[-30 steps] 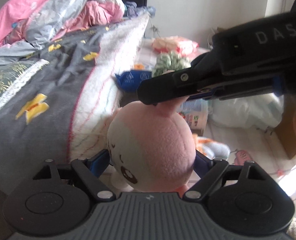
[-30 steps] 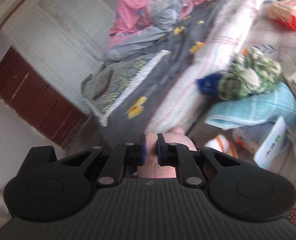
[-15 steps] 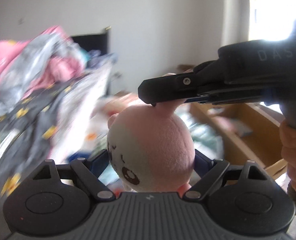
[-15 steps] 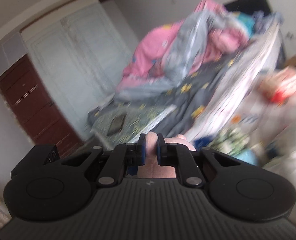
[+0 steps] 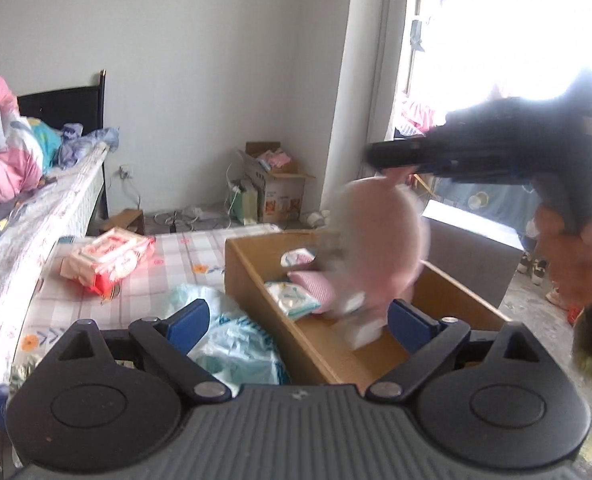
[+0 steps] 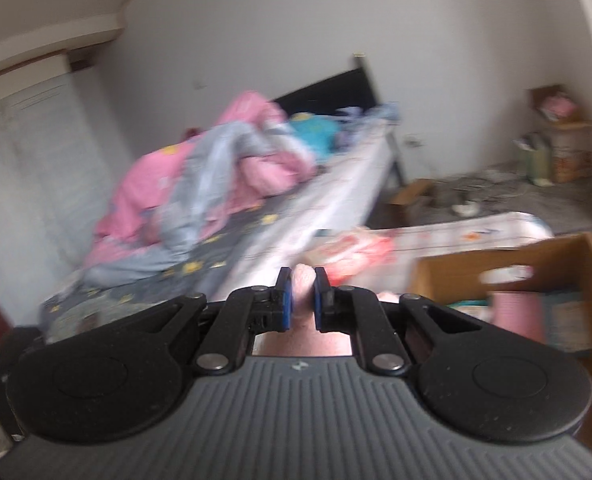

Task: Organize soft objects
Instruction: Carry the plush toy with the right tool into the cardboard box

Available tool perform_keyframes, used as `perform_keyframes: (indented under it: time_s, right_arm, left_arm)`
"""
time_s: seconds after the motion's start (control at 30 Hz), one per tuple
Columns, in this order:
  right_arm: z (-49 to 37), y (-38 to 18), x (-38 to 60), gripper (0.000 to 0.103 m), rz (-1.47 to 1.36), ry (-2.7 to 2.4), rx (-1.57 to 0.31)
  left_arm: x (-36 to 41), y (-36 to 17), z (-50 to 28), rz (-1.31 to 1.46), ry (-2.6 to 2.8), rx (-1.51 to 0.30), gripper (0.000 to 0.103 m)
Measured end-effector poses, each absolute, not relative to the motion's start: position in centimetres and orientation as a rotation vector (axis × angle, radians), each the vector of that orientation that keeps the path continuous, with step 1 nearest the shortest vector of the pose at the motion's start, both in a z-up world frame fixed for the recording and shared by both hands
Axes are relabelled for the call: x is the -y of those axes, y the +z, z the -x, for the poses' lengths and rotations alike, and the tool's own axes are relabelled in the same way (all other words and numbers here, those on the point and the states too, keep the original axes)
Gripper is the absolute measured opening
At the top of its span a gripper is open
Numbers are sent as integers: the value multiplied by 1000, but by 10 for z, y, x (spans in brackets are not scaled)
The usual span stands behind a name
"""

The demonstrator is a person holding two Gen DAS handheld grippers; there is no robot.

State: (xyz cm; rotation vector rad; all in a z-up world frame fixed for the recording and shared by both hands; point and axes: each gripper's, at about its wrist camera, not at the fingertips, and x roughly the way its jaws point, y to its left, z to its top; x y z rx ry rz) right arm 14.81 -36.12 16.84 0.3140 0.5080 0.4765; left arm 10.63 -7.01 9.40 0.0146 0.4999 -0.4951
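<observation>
A pink plush toy point(image 5: 379, 240) hangs blurred over an open wooden box point(image 5: 256, 256). My right gripper point(image 6: 303, 300) is shut on the toy's ear point(image 6: 301, 280); it shows from the side in the left wrist view point(image 5: 379, 158). My left gripper point(image 5: 297, 320) is open and empty, its blue pads point(image 5: 188, 318) wide apart just below and in front of the toy. The box holds white packets point(image 5: 292, 296) and a pink pouch point(image 5: 311, 284); it also shows in the right wrist view point(image 6: 439, 264).
A bed point(image 5: 36, 216) with pink and grey bedding point(image 6: 192, 184) runs along the left. A floor mat point(image 5: 176, 252) carries a red-white pack point(image 5: 108, 256) and a pale blue plastic bag point(image 5: 232, 336). A cardboard box point(image 5: 276, 184) stands by the far wall.
Both grippers swung right from the bed toward the wooden box. My left gripper let go of the plush toy, which now hangs from the right gripper alone over the box.
</observation>
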Motion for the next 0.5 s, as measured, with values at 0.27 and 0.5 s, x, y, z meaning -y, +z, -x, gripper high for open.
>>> perform_keyframes:
  time_s: [0.27, 0.5]
  right_arm:
    - [-184, 105, 402, 9, -285, 331, -673]
    - [-232, 30, 414, 9, -121, 156, -869]
  left_arm:
    - [37, 73, -118, 46, -404, -576, 97]
    - [20, 67, -114, 77, -370, -619, 97]
